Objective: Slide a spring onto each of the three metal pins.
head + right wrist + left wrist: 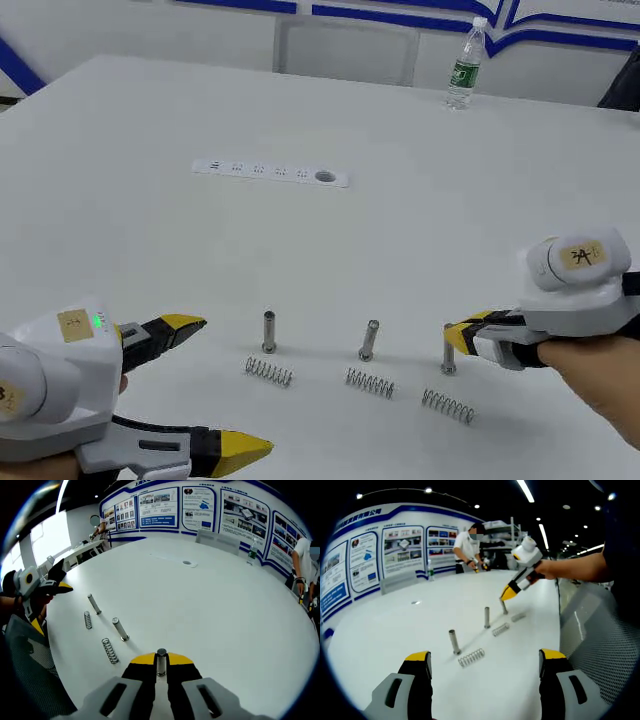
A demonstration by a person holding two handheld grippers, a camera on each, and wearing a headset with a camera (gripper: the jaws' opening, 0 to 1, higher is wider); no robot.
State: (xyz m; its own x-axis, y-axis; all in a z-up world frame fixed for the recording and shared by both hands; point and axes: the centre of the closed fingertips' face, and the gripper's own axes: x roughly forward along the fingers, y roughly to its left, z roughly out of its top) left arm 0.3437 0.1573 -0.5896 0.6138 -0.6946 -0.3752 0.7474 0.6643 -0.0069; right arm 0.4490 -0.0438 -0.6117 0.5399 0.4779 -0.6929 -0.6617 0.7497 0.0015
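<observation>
On the counter (420, 200), what's where?
Left pin (269, 332), mid pin (369, 340), right pin (448, 352) stand upright in a row. 3 springs (370, 382) lie flat, one just in front of each pin; none on yet.
And the tongs?
Right tongs (161, 661) pinched onto right pin's top. Left tongs (485, 655) wide open, nothing held, hovering near left pin.

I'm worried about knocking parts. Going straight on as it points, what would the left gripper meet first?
Likely the nearest spring, lying ahead of the open left gripper, then the pin just behind it; depth is unclear.
</observation>
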